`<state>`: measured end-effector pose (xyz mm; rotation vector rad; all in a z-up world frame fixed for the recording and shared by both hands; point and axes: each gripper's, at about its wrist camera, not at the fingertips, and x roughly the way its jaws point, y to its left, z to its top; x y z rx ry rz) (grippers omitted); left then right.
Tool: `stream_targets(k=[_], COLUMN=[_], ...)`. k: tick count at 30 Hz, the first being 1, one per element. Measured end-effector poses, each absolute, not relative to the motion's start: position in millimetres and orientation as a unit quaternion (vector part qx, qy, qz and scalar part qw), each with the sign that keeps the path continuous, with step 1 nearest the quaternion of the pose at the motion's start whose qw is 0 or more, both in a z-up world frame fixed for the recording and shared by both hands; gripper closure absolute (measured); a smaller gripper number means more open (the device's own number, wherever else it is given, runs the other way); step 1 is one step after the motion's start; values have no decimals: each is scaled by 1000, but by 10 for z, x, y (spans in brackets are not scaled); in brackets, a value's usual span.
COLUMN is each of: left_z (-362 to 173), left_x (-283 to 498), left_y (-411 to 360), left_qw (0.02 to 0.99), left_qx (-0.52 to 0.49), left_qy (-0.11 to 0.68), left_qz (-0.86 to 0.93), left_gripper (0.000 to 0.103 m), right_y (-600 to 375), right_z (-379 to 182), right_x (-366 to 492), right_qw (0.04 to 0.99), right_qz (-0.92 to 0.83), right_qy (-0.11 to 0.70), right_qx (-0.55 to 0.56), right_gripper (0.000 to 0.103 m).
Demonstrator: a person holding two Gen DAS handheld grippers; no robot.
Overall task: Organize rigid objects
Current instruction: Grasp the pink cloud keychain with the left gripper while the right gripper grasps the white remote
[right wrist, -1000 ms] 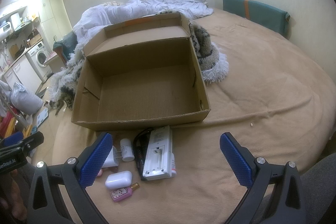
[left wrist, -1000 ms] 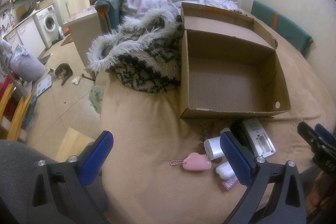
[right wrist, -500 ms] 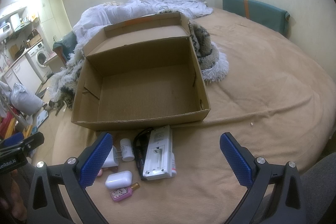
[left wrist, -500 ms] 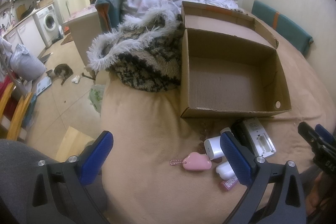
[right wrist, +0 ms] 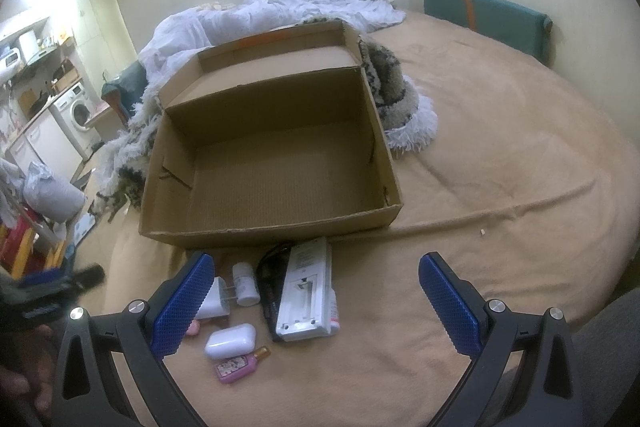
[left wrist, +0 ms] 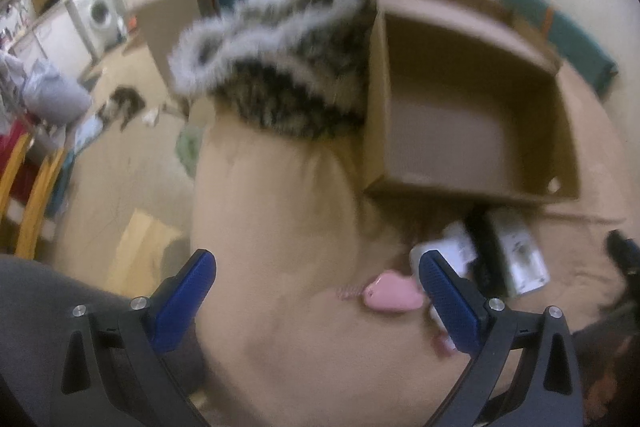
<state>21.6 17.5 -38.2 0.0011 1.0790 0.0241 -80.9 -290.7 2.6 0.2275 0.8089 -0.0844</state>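
The left hand-held gripper (left wrist: 316, 297) has started to move: its view is now blurred and sits lower and closer to the small things, while half a second ago it was sharp and still. Its blue jaws are spread wide and hold nothing, and the flat pink heart-shaped keychain (left wrist: 391, 294) lies on the tan bed cover (right wrist: 500, 155) just beside the right jaw, nearer than before. I think the first pick-up is beginning, probably of this pink piece. The right hand-held gripper (right wrist: 316, 301) has not changed place; it hovers over the bed, released and empty. Nothing has gone in yet: the open brown cardboard box (right wrist: 276, 163) on the bed is empty. In front of its near wall the things lie close together: a white rectangular remote-like device (right wrist: 306, 297) partly over a black object, a small white cylinder (right wrist: 245, 283), a white plug adapter (right wrist: 214, 303), a white oval case (right wrist: 231, 339) and a small pink perfume bottle (right wrist: 239, 365). They lie as they did a second ago, so the whole task is still ahead.
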Motion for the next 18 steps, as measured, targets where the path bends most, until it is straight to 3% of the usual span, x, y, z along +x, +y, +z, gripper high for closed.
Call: stream_targets(k=[6,12,17,18], left_z=[-871,-1192,-1484,-1513], left_x=[426,458,478,479], left_y=[29,-269,-432,-438], left_qw=[789,765,749,748], left_qx=[-3,12,37,35], left_qy=[614,643,661,661], left_qz=[-5,-31,-37,-37], left_gripper=[2,4,19,26], right_y=[-2971,-3073,-3112,-3118], right_z=[-42,-121,-217,-234], right_x=[-772,-755,-730,-723], right_qw=[900,888,876,874], right_qz=[-52,-57,-63,-63], right_qy=[415,435,456,459], right_qx=[123,142,146,147], right_gripper=[0,0,0,0])
